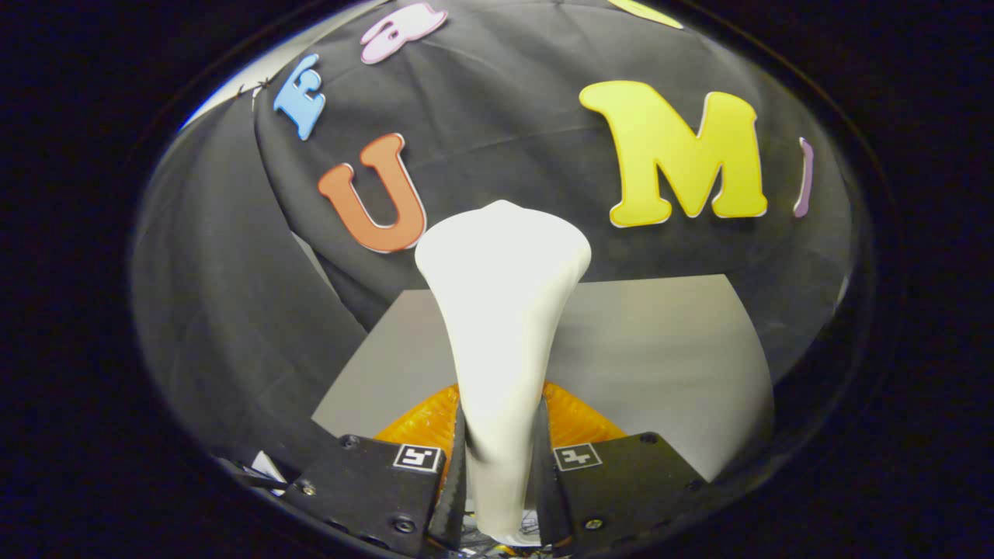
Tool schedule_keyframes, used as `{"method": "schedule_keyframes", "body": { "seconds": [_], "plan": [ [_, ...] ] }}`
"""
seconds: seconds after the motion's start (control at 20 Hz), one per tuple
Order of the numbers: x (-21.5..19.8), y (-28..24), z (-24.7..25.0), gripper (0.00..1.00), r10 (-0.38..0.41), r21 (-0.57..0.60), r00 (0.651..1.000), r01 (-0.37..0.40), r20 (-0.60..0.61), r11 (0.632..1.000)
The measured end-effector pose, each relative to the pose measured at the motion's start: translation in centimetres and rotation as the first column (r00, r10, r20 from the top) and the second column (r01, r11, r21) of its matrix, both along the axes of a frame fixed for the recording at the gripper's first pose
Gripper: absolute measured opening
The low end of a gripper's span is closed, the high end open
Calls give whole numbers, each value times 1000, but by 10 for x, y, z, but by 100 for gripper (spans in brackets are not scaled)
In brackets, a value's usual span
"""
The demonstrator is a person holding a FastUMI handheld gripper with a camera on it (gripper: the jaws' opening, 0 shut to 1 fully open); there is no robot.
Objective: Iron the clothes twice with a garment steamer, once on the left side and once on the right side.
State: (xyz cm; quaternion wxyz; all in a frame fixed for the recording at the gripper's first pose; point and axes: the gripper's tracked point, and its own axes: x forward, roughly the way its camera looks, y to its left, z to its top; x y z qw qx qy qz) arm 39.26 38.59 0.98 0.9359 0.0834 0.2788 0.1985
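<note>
My tongs are clamped on one white garment steamer, both fingers pressing its handle (its flared head rises just ahead). Beneath it, one orange item on the grey tabletop, black cloth wall beyond.

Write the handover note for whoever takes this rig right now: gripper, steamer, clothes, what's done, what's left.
Gripper: shut on the steamer, both fingers pressing its white handle from either side.
Steamer: held upright between the fingers, its wide head pointing ahead toward the black cloth wall, above a grey table.
Something orange sits just behind the handle, near the fingers; I cannot tell what it is.
Clothes: I cannot see a garment from here, so I cannot say how near the head is to it.
Done: steamer picked up.
Left: as far as I can judge, both passes, left side and right side.
</note>
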Motion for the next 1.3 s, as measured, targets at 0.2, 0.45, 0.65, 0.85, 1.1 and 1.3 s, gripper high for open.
{"method": "schedule_keyframes", "body": {
  "seconds": [0.2, 0.45, 0.65, 0.85, 1.1, 1.3],
  "plan": [
    [-57, -27, 44, 39, 4, 51, 988, -12, 153, 999],
    [-136, -69, 110, 39, -32, 93, 948, 3, 316, 996],
    [-185, -109, 158, 39, -84, 105, 900, 43, 427, 994],
    [-210, -163, 194, 39, -154, 134, 864, 101, 479, 986],
    [-191, -245, 231, 39, -257, 151, 812, 208, 524, 966],
    [-164, -298, 253, 39, -315, 142, 772, 285, 553, 948]
  ]
}}
